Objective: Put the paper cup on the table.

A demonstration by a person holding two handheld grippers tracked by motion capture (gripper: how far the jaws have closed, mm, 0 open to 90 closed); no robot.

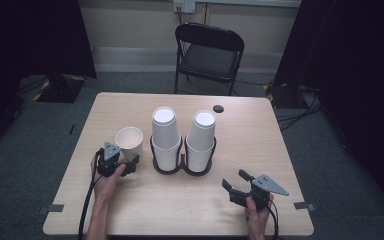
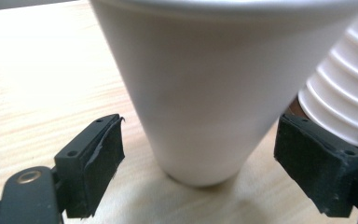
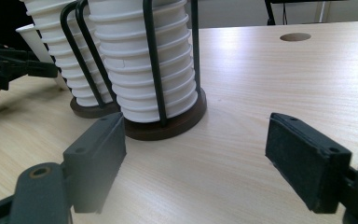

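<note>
High view shows a pale wooden table with a dark round hole near its far edge and a black folding chair standing behind it on the grey floor. At the middle of the table stands a dark wire cup holder with two round bases side by side, and each base carries a tall stack of upturned white cups: the left stack and the right stack, close together.

Just left of the left stack a single white cup stands upright on the table, mouth up. The left gripper, held in a hand at the cup's near side, reaches its jaws around the cup's lower part. In the left gripper view the cup tapers down between the two black pads; a gap shows on each side, so the jaws stand apart and do not press it, and the cup's base sits on the table.

The right gripper rests near the table's near right corner, well apart from the stacks, pointing toward them. In the right gripper view its jaws stand wide apart with nothing between them, and the right stack rises in its holder ahead.
</note>
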